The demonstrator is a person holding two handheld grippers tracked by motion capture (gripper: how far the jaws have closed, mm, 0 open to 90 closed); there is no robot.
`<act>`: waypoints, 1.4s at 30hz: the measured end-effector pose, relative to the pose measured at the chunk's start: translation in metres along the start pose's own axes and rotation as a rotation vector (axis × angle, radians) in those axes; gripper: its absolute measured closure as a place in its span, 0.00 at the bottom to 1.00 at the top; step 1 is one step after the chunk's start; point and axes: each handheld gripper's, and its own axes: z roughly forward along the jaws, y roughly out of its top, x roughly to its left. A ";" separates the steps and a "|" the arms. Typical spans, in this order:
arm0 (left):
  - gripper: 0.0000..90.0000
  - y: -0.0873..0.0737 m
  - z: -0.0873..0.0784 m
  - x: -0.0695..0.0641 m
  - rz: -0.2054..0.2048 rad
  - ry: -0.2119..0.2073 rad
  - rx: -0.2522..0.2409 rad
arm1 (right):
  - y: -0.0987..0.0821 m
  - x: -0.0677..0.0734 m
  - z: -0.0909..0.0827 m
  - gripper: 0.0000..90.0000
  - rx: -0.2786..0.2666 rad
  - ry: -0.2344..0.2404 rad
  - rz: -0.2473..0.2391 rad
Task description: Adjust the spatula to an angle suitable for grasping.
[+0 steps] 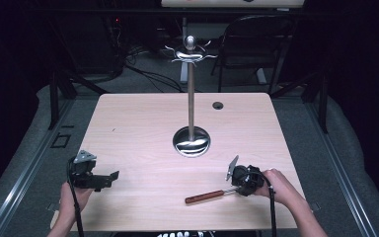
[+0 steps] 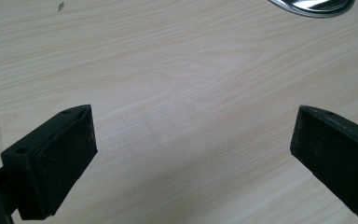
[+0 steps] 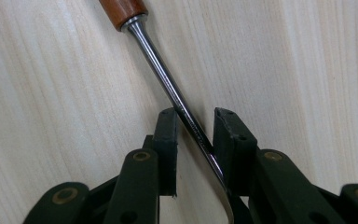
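From the high view we see our right tool (image 1: 240, 180) at the near right of the pale wood surface (image 1: 138, 123), closing around the metal end of a wooden-handled utensil (image 1: 208, 196) whose handle points away from that tool toward our left; our left tool (image 1: 101, 179) rests well apart from it, with nothing between its jaws; beyond both stands a chrome hook stand (image 1: 191, 98) on a round base, with a dark room, a chair (image 1: 256, 44) and floor cables behind; in the left gripper view our left tool (image 2: 193, 140) stands wide apart over bare wood; in the right gripper view our right tool (image 3: 194, 140) brackets the steel shank (image 3: 168, 84), one jaw touching it, the other with a slight gap, so not fully clamped; we judge the utensil stiff, light and slick on the steel, so a firm hold near the handle would suit better.
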 end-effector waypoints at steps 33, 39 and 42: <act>0.00 -0.001 0.002 0.000 -0.006 -0.003 0.010 | 0.000 -0.010 0.001 0.83 0.007 -0.035 0.285; 0.00 -0.001 0.001 0.001 -0.005 0.011 0.013 | -0.001 -0.014 0.002 0.83 -0.001 -0.043 0.325; 0.00 -0.001 0.002 0.000 -0.008 0.003 0.010 | 0.000 -0.015 0.003 0.83 0.001 -0.059 0.346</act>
